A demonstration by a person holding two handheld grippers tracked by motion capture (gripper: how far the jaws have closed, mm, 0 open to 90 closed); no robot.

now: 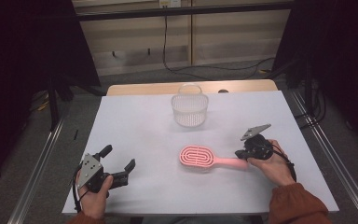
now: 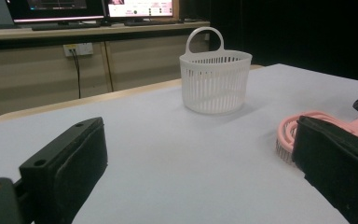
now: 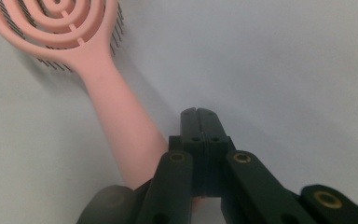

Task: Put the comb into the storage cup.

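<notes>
- The right gripper [image 1: 240, 154] sits at the handle end of the pink hairbrush [image 1: 200, 157]; in the right gripper view its jaws stand pressed together with no gap, and the handle [image 3: 121, 126] runs past their left side and under the gripper body. Whether the jaws pinch any part of the handle I cannot tell.
- The hairbrush lies flat on the white table [image 1: 140, 126], its oval vented head pointing away from the right gripper and its dark bristles facing down onto the tabletop.
- The left gripper [image 1: 119, 163] rests on the table well apart from the hairbrush, on the side of the brush head; its jaws are spread wide with only bare tabletop between them.
- The white slotted basket [image 1: 190, 109] stands upright beyond the hairbrush, toward the far edge of the table, apart from the brush. Its looped handle rises at the back rim, and nothing can be seen through its slotted wall in the left gripper view.
</notes>
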